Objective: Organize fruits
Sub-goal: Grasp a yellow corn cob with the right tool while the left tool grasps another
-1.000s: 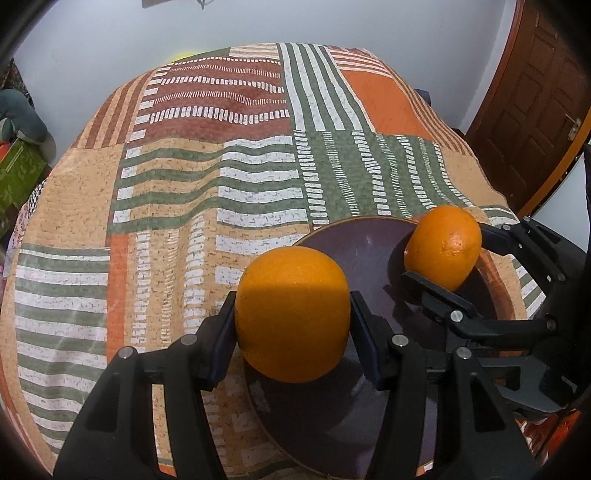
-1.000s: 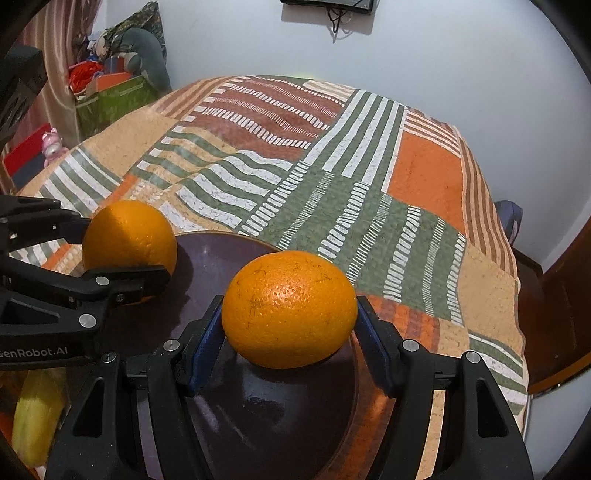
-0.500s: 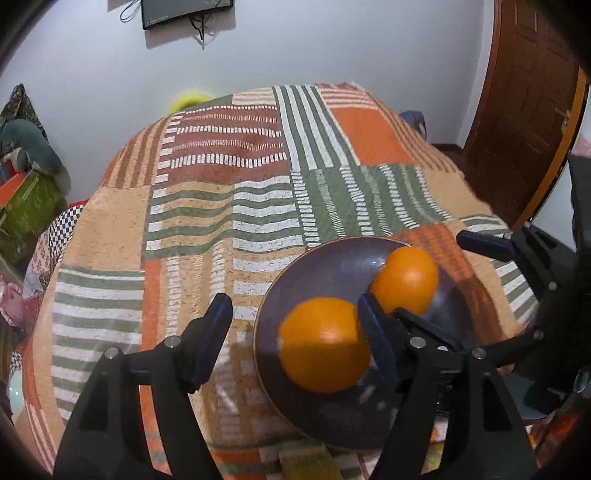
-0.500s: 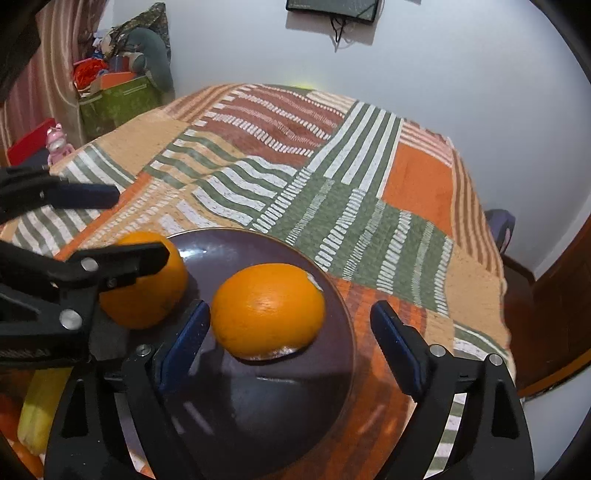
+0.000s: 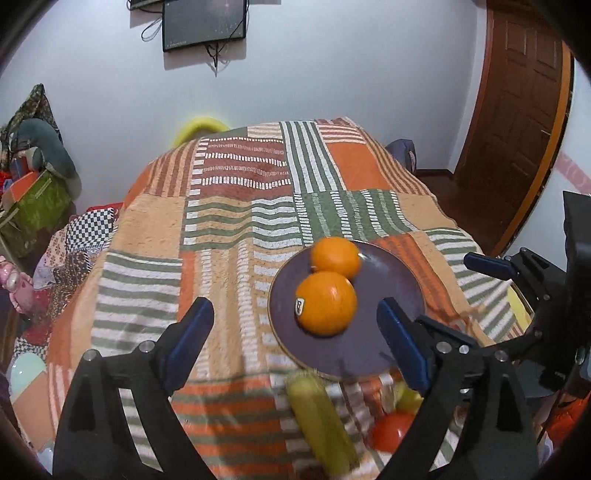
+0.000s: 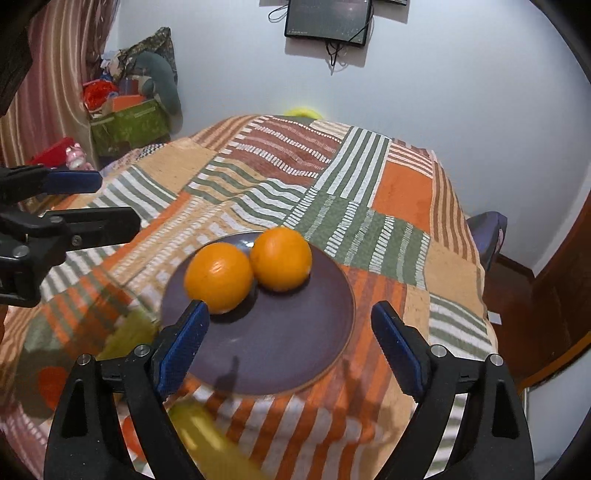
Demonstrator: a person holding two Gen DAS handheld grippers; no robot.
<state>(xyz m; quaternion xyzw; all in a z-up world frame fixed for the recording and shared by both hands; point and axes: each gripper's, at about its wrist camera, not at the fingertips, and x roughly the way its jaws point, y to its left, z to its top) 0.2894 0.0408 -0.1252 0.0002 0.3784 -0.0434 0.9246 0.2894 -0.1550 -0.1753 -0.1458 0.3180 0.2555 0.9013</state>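
Two round oranges are sitting on a dark purple round plate [image 5: 391, 295] [image 6: 295, 343], touching each other. The nearer orange [image 5: 325, 303] [image 6: 218, 275], bearing a small sticker in the left wrist view, is resting toward the plate's left part; the farther orange [image 5: 335, 257] [image 6: 281, 258] is lying at the plate's far edge. The plate is standing on a patchwork striped cloth in orange, green and tan [image 5: 236, 221] [image 6: 332, 192] covering the bench.

The left gripper [image 5: 295, 338] is hanging above the near edge of the plate with its blue-padded fingers [image 5: 188, 341] spread wide apart, holding nothing. The right gripper [image 6: 290, 349] is likewise hovering over the plate, fingers [image 6: 397, 349] wide apart and touching neither orange.

Below the plate's near rim, a yellow-green elongated fruit [image 5: 321, 417] [image 6: 207, 435] and a red round fruit [image 5: 389, 430] are showing, both blurred. A dark wall-mounted screen [image 5: 204, 22] [image 6: 327, 20] is hanging on the white wall beyond the bench.
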